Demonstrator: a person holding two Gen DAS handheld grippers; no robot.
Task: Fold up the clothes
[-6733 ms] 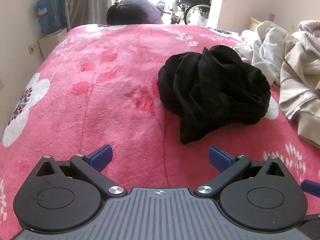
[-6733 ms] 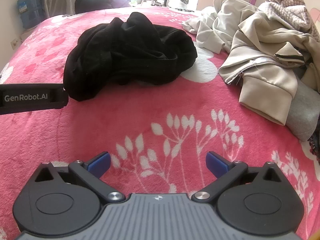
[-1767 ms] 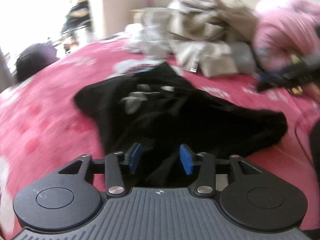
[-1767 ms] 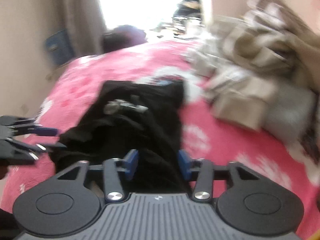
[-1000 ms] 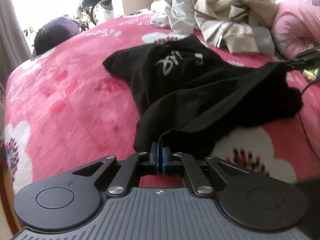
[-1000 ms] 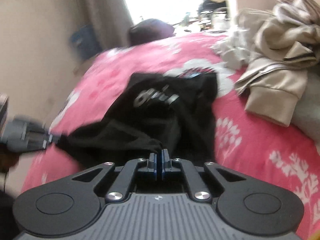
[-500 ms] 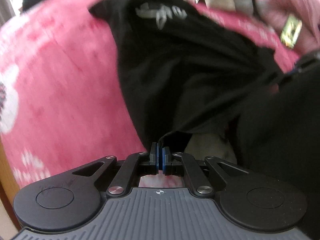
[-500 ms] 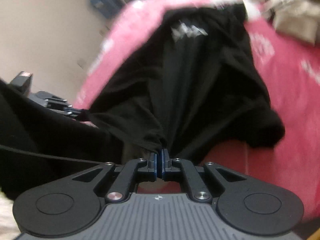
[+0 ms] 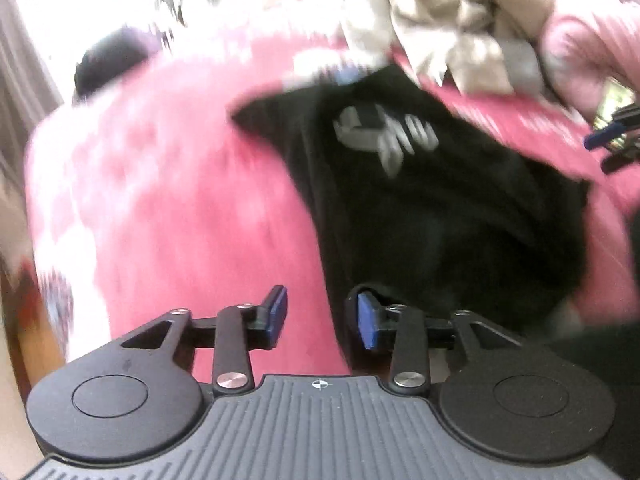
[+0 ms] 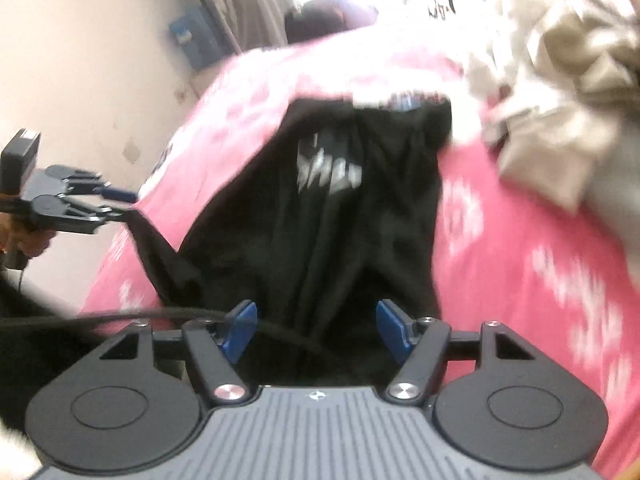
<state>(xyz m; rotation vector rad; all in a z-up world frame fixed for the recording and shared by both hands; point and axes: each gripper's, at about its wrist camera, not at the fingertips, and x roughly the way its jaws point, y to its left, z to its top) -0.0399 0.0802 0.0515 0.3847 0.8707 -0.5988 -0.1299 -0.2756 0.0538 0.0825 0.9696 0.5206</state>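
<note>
one black shirt (image 9: 440,208), one pink blanket (image 9: 180,200); two hand-held grippers (image 9: 320,316)

No text can be read. A pale grey print is seen on the black garment (image 9: 420,200), ahead of the gripper fingers, but its blurred letters cannot be made out.

I'm looking over a bed (image 10: 520,240) with a pink flowered cover. On the left, a pale wall (image 10: 80,60) and a grey curtain (image 10: 240,0). Far off, hard white daylight floods in. A blue box (image 10: 196,40) sits by the wall.
</note>
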